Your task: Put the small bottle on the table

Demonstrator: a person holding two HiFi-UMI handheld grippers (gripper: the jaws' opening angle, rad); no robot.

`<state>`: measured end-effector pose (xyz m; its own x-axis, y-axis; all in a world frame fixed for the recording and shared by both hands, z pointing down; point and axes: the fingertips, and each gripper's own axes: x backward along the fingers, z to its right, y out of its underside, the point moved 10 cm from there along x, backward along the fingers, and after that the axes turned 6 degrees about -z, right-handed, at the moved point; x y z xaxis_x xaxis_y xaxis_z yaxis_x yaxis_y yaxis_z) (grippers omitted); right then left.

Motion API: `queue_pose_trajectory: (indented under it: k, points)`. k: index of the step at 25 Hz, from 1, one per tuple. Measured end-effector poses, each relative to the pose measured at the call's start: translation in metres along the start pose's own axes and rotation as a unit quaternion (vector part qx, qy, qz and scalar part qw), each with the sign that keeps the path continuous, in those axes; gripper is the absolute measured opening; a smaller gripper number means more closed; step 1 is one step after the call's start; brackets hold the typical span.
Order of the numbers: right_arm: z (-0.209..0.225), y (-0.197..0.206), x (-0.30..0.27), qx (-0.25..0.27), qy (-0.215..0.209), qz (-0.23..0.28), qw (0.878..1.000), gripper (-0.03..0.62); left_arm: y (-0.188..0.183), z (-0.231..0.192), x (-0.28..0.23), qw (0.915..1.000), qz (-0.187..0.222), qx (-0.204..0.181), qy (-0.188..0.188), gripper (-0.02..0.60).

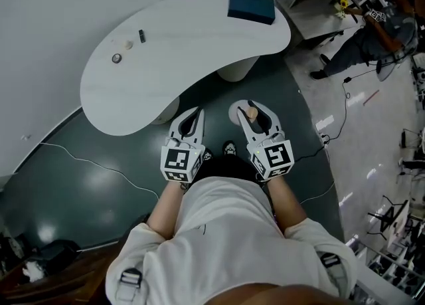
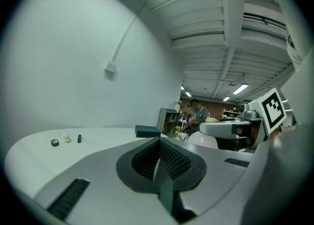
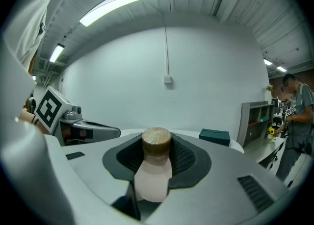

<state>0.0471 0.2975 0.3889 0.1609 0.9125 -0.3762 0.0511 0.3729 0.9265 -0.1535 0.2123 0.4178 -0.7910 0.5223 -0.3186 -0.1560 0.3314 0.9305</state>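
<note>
right gripper (image 1: 253,115) squeezes small bottle (image 3: 155,162), cap pointing out along jaws; table (image 1: 189,51) straight ahead of jaws; left gripper (image 2: 159,162) pinched shut, empty

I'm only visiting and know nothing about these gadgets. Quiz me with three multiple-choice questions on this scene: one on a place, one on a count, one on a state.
1. Where does the dark teal rectangular box lie?
A) on the white curved table
B) on the floor
C) in the left gripper

2. How many small items lie near the table's left end?
A) one
B) three
C) five

3. The right gripper is:
A) open and empty
B) shut on the small pinkish bottle with a brown cap
C) shut on nothing

Answers:
1 A: the head view shows the box at the table's far right end.
2 B: three separate bits show there.
3 B: the jaws press on the bottle's sides.
</note>
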Motion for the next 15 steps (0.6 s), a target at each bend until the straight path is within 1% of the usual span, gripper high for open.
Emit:
queue_pose_trajectory:
  k: [4,7,12,15]
  points:
    - [0.012,-0.007,-0.023,0.001,-0.007,0.0,1.0,0.124,-0.003,-0.017,-0.014,0.9999,-0.003,0.008,-0.011,0.012]
    - [0.021,-0.012,-0.042,0.004,-0.015,0.002,1.0,0.124,-0.005,-0.029,-0.024,0.9996,0.0,0.01,-0.027,0.012]
    - [0.036,-0.018,-0.072,0.008,-0.042,-0.001,0.999,0.124,-0.007,-0.043,-0.037,0.9982,-0.008,0.019,-0.056,0.012]
    - [0.056,-0.025,-0.098,0.006,-0.055,0.003,0.998,0.124,-0.015,-0.054,-0.061,0.9973,-0.014,0.02,-0.069,0.012]
